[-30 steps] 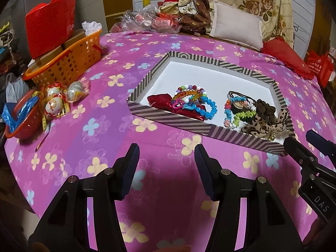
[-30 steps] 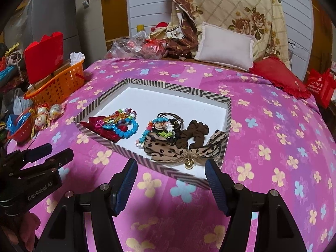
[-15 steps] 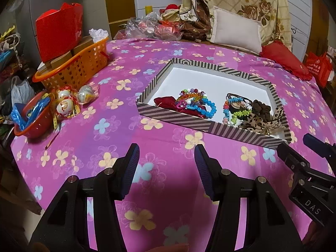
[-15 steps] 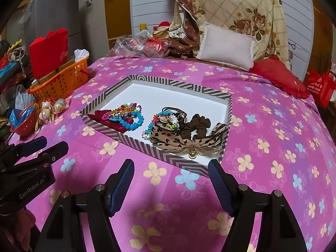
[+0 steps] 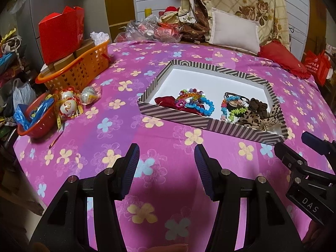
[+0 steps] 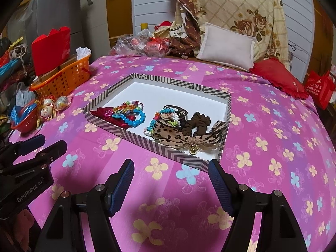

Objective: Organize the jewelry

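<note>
One striped tray (image 6: 117,128), shallow, white inside, sits mid-frame in both views on a bed covered with a pink flowered bedspread (image 6: 262,147). All the jewelry lies along the tray's near edge, in two clusters.

Left cluster: one dark red cloth pouch (image 6: 100,112) under a pile of bead bracelets (image 6: 134,113); one blue strand and at least one multicolour strand can be told apart, exact count unclear.

Right cluster: one leopard-print bow (image 6: 184,136) with a gold bell at its knot, one brown scrunchie (image 6: 198,120), thin dark hair ties (image 6: 176,108) (looped over each other, number unclear), and a beaded strand (image 6: 156,118) in turquoise, green and white.

Both tongs hang over the bedspread short of the tray. Left tongs (image 5: 167,167): jaws parted, nothing between them, bottom centre of the left view. Right tongs (image 6: 171,183): jaws parted wider, having just been opening, nothing between them; bottom centre of the right view, right fingertip near the tray's closest corner.

Left edge of frame: one orange basket (image 6: 63,79) holding one red paper bag (image 6: 51,49), three wrapped egg-shaped ornaments (image 6: 53,104), one small red basket (image 6: 26,120).

Top of frame: one pale pillow (image 6: 226,47), one red cushion (image 6: 277,75), one floral quilt (image 6: 235,6).
</note>
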### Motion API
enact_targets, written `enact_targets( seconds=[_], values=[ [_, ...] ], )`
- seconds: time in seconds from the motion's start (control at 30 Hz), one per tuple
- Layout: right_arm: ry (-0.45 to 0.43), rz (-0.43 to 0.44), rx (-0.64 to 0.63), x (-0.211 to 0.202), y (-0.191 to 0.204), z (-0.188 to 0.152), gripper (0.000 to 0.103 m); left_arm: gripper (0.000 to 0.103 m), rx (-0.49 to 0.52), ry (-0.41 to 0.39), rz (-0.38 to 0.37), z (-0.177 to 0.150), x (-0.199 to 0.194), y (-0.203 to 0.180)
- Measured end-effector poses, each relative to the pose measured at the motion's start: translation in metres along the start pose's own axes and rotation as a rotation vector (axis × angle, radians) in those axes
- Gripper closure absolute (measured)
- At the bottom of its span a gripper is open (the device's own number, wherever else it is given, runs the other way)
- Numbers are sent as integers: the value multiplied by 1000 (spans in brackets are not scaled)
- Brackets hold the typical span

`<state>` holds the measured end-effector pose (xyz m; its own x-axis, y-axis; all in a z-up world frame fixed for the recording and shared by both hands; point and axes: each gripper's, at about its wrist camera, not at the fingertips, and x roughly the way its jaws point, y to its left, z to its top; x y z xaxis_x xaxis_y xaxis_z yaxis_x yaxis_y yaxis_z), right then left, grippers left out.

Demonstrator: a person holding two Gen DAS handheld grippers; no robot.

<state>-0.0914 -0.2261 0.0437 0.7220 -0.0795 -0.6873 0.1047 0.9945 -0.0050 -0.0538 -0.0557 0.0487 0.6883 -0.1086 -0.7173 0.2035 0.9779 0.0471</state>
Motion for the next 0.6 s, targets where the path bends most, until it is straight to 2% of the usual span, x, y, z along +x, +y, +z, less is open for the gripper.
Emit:
enact_targets(
  seconds=[0.6],
  values=[
    [-7,-2,-2,-8,0,-4,32,49,-4,1,-3,-7,-10,0]
  ],
)
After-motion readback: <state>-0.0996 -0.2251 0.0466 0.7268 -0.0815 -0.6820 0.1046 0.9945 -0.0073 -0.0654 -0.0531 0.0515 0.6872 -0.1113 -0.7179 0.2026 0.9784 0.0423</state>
